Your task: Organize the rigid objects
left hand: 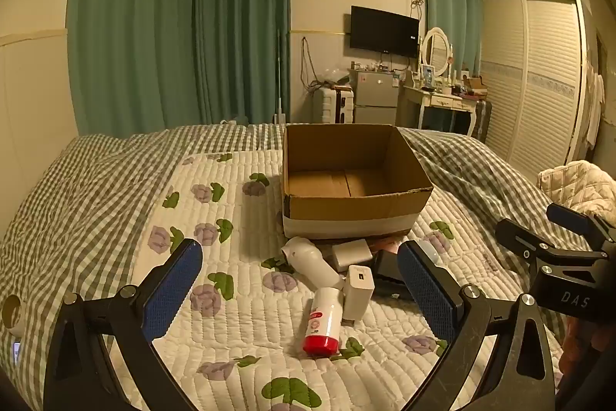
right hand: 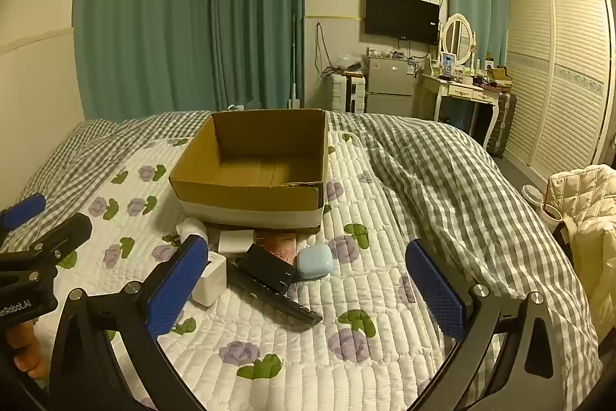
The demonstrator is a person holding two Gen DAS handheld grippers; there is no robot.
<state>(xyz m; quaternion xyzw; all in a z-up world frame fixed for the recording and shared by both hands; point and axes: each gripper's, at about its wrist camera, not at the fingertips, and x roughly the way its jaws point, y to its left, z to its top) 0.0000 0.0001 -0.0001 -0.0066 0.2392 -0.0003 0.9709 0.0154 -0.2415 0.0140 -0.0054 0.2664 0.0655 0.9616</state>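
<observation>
Two grippers are in view, one in each of my hands, both held above the quilted floral bedspread [left hand: 238,318] with nothing between their blue pads. My left gripper [left hand: 300,291] has its jaws spread wide; between them on the quilt lies a white bottle with a red cap [left hand: 323,322], on its side with the cap toward me. Touching the bottle's far end stands a white charger block [left hand: 359,289], and beyond it lie a larger white bottle [left hand: 311,260], also on its side, and a flat white adapter [left hand: 351,254]. My right gripper [right hand: 308,289] is likewise wide open and grips nothing; from its camera I see a black remote control [right hand: 277,297] lying diagonally, with a black rectangular case [right hand: 269,268] resting across its far end. Just right of the case sits a light blue earbud case [right hand: 315,260], and a pink patterned item [right hand: 283,244], which I cannot identify, lies behind them. All these objects are clustered against the near wall of an open cardboard box [right hand: 246,193], which stands on the bed with its interior bare. From the left camera my right gripper's black frame shows at the right edge.
</observation>
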